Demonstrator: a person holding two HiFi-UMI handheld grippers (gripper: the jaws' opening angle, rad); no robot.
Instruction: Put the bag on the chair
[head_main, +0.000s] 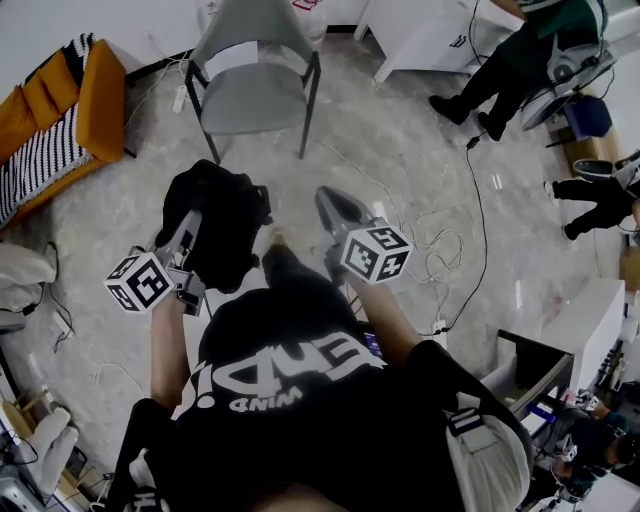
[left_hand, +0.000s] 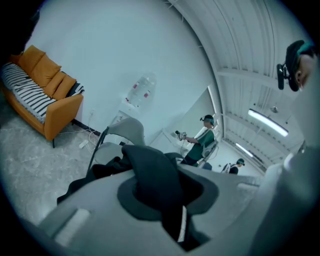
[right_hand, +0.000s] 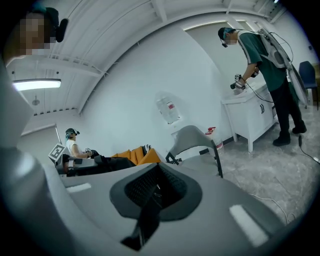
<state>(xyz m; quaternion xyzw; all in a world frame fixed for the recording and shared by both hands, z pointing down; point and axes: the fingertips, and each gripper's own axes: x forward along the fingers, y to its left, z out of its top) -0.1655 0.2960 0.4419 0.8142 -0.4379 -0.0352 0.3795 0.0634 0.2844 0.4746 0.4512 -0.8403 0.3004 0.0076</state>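
Observation:
A black bag (head_main: 225, 235) hangs above the marble floor, with my left gripper (head_main: 190, 228) shut on its dark fabric. In the left gripper view the bag's cloth (left_hand: 147, 170) bulges up between the jaws and hides the pads. The grey chair (head_main: 250, 90) stands empty ahead of me, a short way beyond the bag, and shows past the bag (left_hand: 127, 131) and past the right jaws (right_hand: 195, 140). My right gripper (head_main: 335, 202) is held level beside the bag, to its right and apart from it. Its jaws (right_hand: 157, 187) are shut with nothing between them.
An orange sofa (head_main: 70, 110) with a striped cushion stands at the left. White cabinets (head_main: 425, 35) sit behind the chair to the right, where a person (head_main: 500, 70) stands. Cables (head_main: 440, 250) trail over the floor at the right. White furniture (head_main: 590, 310) is at the right edge.

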